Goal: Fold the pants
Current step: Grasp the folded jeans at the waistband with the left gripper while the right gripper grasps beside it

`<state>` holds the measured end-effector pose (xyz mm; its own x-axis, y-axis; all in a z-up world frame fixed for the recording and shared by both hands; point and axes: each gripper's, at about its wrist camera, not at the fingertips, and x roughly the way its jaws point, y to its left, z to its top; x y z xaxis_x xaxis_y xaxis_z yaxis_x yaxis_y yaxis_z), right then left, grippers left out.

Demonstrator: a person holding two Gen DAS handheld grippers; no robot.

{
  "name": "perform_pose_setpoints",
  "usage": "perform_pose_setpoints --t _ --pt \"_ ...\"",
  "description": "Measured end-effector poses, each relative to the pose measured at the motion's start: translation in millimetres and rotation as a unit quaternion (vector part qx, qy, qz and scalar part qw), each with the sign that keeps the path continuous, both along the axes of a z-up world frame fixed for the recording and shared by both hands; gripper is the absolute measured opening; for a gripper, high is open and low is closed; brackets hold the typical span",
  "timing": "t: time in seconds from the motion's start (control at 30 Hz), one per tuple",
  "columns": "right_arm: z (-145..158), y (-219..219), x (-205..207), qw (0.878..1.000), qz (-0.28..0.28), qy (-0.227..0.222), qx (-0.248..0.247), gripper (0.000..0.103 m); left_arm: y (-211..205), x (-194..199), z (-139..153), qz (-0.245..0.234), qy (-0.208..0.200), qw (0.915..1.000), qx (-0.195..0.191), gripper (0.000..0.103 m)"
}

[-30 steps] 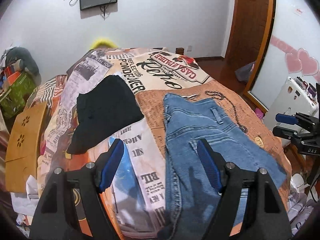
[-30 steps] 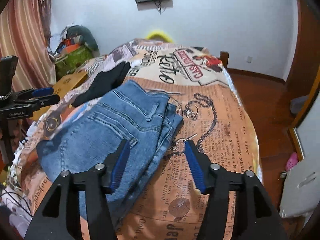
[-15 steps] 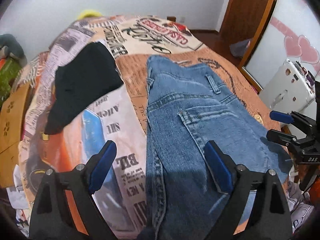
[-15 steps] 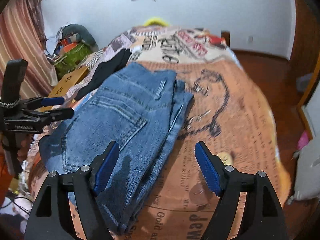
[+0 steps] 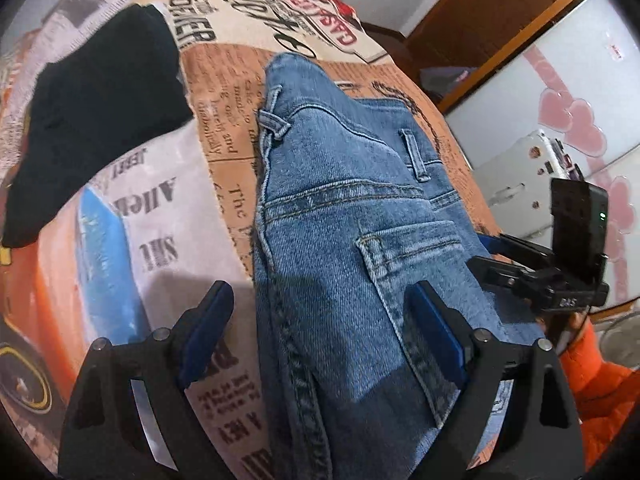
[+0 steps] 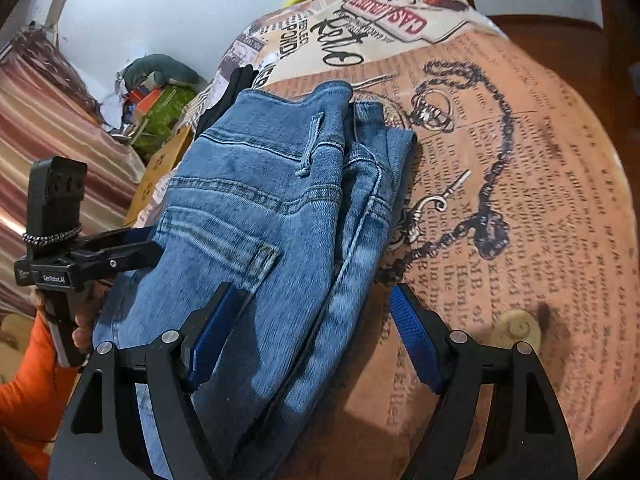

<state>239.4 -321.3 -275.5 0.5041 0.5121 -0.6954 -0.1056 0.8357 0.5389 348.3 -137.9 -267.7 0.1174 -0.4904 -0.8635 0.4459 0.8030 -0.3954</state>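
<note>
Jeans (image 5: 348,248): blue denim, lying on the bed (image 6: 520,184) near its front edge, already doubled lengthwise – one leg stacked on the other, back pocket up, waistband toward the far end. That lay leaves the cross folds to be made, I judge.

Left gripper (image 5: 320,336): jaws wide apart, nothing between the pads. It hangs tilted down over the jeans' left seam, one blue pad over the bedspread and the other over the denim – straddling the edge, likely so a closing pinch would take that edge.

Right gripper (image 6: 316,334): jaws apart too, empty. It straddles the jeans' right edge the same way, left pad above the denim, right pad above the bare spread. Whether either pad touches cloth I cannot tell.

Pairing: the two tools sit at opposite long edges, level with each other, each seen in the other's camera. This suits lifting both sides together so the fabric folds square instead of twisting.

Black garment (image 5: 96,120): on the spread to the left of the jeans, apart from them, out of the fold's path.

Sleeve (image 5: 600,400): orange, behind the right tool; the person stands at the near end of the bed.

Risk: the stacked layers may slip if only the top one is pinched.
</note>
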Motion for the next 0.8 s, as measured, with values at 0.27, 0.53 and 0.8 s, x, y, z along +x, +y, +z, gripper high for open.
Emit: perform_pose_setpoints --t 0.27,0.53,0.8 --pt "-8 2 20 0.999 0.033 0.010 0.024 0.084 -13 20 -9 -0.028 0.021 0.9993 -0.011 0.091" --pt "-10 0 35 0.998 0.049 0.023 0.043 0.087 -35 40 -16 -0.017 0.034 0.9992 -0.008 0.093" --pt "10 3 29 0.999 0.052 -0.006 0.008 0.068 -50 17 10 -0.040 -0.073 0.9955 0.044 0.076"
